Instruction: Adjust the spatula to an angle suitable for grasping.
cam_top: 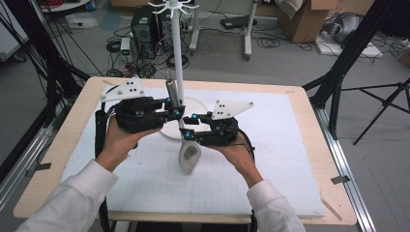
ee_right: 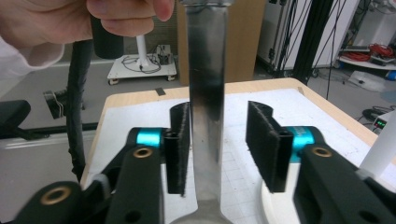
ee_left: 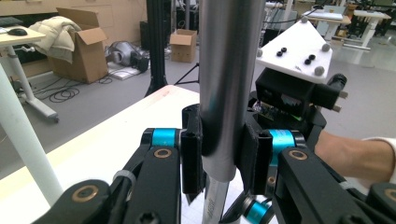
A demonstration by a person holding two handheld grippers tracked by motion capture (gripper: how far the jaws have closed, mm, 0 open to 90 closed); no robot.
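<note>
Left hand-held gripper (cam_top: 177, 109) in our high view grips the metal handle (cam_top: 170, 87) above the desk (cam_top: 300, 159), right hand-held gripper (cam_top: 187, 129) just below w/ the scoop end (cam_top: 189, 157) hanging; left gripper view: pads clamp handle (ee_left: 229, 84); right gripper view: jaws apart, one pad touching handle (ee_right: 205, 93).

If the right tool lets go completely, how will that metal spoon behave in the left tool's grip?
The spoon looks rigid, so probably no flex. Its polished round handle may slip or twist between the left tool's pads. The bowl hangs low, so it could swing. The right tool stands open around the shaft.
</note>
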